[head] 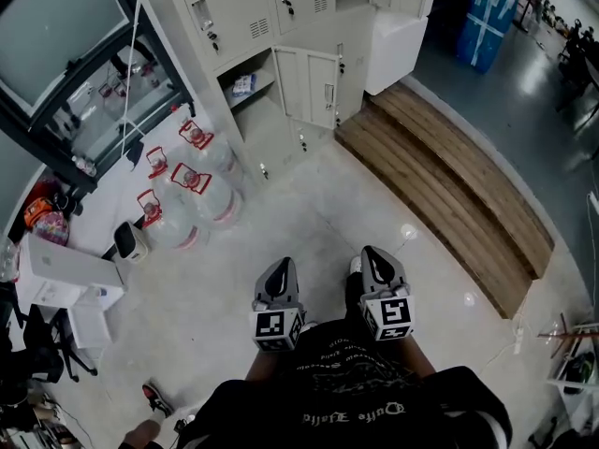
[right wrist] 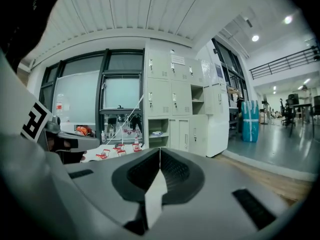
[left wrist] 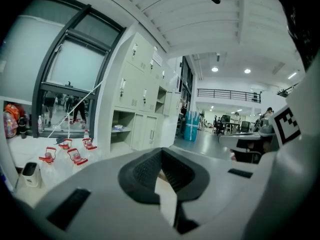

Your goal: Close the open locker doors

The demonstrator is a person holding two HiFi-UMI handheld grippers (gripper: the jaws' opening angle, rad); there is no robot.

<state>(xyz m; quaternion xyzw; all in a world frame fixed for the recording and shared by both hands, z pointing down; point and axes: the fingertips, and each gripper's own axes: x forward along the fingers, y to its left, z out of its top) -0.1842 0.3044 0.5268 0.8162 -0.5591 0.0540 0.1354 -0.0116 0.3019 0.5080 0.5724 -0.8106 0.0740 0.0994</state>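
Left tongs [head: 279, 271] and right tongs [head: 377, 258] both pressed together and empty, held low above the floor [head: 309, 215], lockers [head: 309, 17] well ahead by the window [head: 61, 36], one open compartment [head: 249, 84] near water jugs [head: 192, 190]

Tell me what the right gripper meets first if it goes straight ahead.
Probably the lockers, around the open lower compartment; the floor before the right gripper looks free till there, depth unclear.

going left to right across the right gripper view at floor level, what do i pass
orange item by the window → red-handled water jugs → open locker compartment → blue wrapped stack → office chairs
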